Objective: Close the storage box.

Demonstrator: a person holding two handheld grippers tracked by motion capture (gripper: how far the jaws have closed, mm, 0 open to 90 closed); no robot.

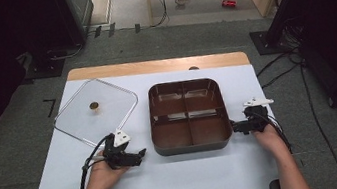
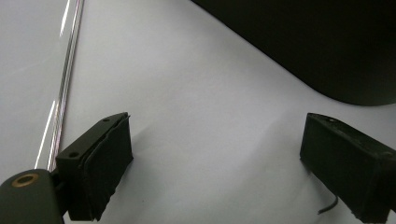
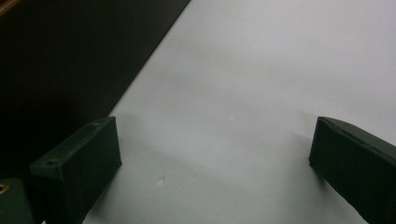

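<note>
Your left gripper [image 1: 141,153] and right gripper [image 1: 234,126] both sit spread wide, empty, flanking the brown four-compartment plastic tray [image 1: 192,144] mid-table. Careful: swing left carelessly and you'll knock that square glass lid [image 1: 109,114].

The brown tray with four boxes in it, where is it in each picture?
High view: the brown four-compartment tray sits mid-table, between the left gripper and the right gripper.
Left gripper view: its dark rounded corner fills the upper right.
Right gripper view: its dark side wall covers the upper left.
Shared landmark: the white table top beside the tray.
</note>
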